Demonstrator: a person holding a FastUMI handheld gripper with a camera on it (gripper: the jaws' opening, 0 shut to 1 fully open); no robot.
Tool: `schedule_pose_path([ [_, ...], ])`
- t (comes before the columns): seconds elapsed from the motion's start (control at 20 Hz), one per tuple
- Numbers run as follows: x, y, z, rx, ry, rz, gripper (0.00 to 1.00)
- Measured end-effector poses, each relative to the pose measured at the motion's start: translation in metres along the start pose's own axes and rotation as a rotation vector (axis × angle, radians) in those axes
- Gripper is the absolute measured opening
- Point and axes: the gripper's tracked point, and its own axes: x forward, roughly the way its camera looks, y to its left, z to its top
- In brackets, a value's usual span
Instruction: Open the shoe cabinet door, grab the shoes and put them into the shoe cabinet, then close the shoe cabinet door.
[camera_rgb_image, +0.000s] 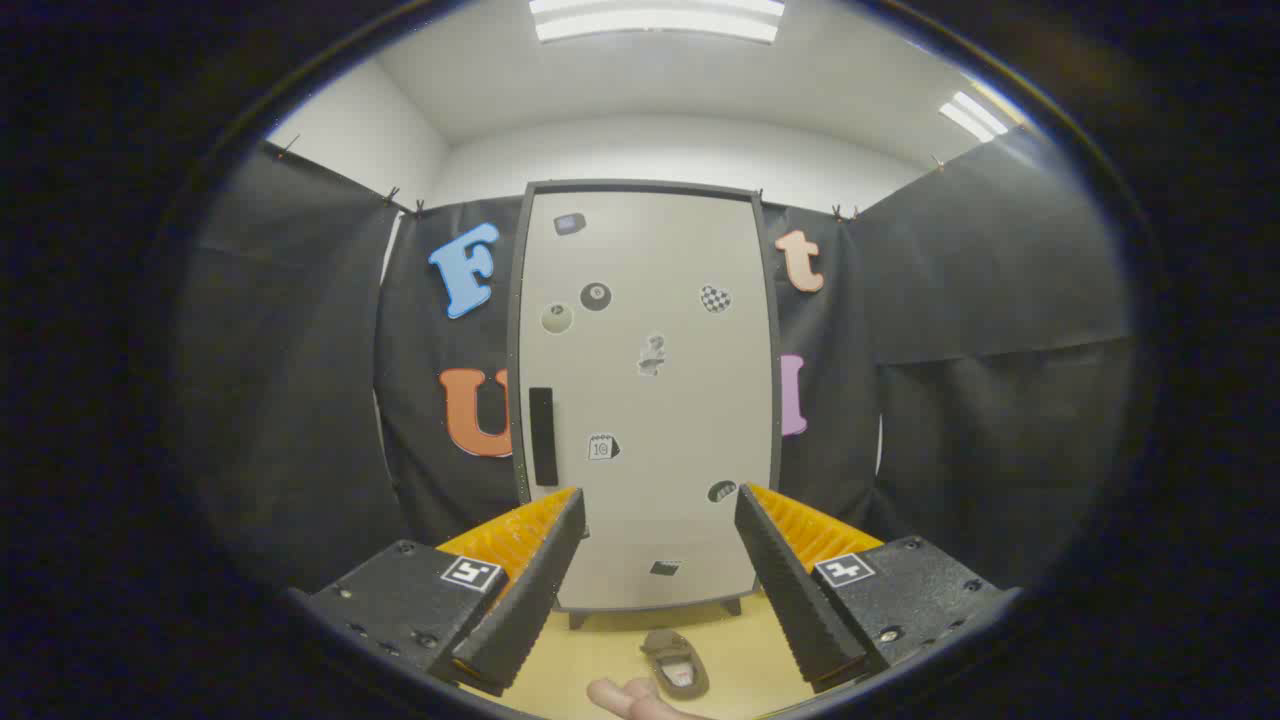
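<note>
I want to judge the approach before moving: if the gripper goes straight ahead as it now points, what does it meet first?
Probably the closed door of the shoe cabinet, seen between the open gripper fingers. The shoe lies lower, on the floor, likely under that line; depth is unclear.

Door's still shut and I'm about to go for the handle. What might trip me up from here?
1. The handle is a slim dark strip at the door's left edge; the open gripper points at the door's middle, so it may miss.
2. The shoe lies on the floor just in front of the cabinet; the swinging door may hit it.
3. A hand sits near the shoe, close to the fingers.
</note>
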Motion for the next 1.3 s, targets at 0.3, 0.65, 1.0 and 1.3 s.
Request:
schedule_pose_path([
  [0.3, 0.015, -0.009, 0.003, -0.024, -0.020, -0.041, 0.99],
  [0.65, 0.025, -0.003, 0.015, -0.039, -0.098, -0.024, 0.99],
  [1.0, 0.068, 0.030, 0.019, -0.050, -0.108, 0.070, 0.98],
  [1.3, 0.147, 0.082, 0.013, -0.053, -0.089, 0.181, 0.99],
])
